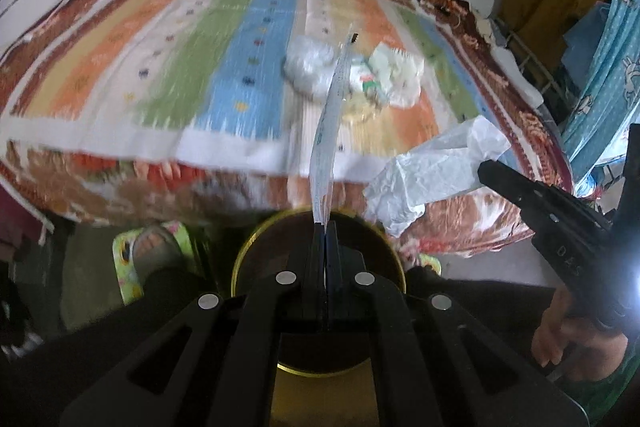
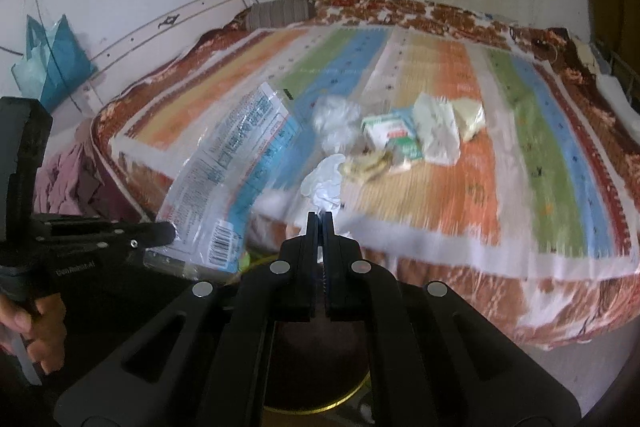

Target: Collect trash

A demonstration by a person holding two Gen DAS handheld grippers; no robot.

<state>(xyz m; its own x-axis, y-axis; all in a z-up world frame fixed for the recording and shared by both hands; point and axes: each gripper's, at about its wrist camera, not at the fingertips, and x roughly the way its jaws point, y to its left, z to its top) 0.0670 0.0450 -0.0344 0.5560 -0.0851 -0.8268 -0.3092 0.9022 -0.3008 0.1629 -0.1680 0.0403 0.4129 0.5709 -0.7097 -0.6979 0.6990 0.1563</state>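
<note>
Now both grippers pinch trash, left gripper [image 1: 325, 227] a wrapper [image 2: 232, 163], right gripper [image 2: 320, 217] a tissue [image 1: 436, 167]; release squarely over the bin [image 1: 248, 247].

My left gripper [image 1: 325, 227] pinches a clear printed plastic wrapper [image 1: 329, 131] edge-on above the round gold-rimmed dark bin [image 1: 248, 247]; right of the bin, my right gripper [image 1: 486, 169] clamps crumpled white paper [image 1: 432, 171].

Trash pile [image 2: 384, 139] lies mid-bed on the mat [image 2: 460, 107], bin [image 1: 320, 291] before the bed, under both tongs.
</note>
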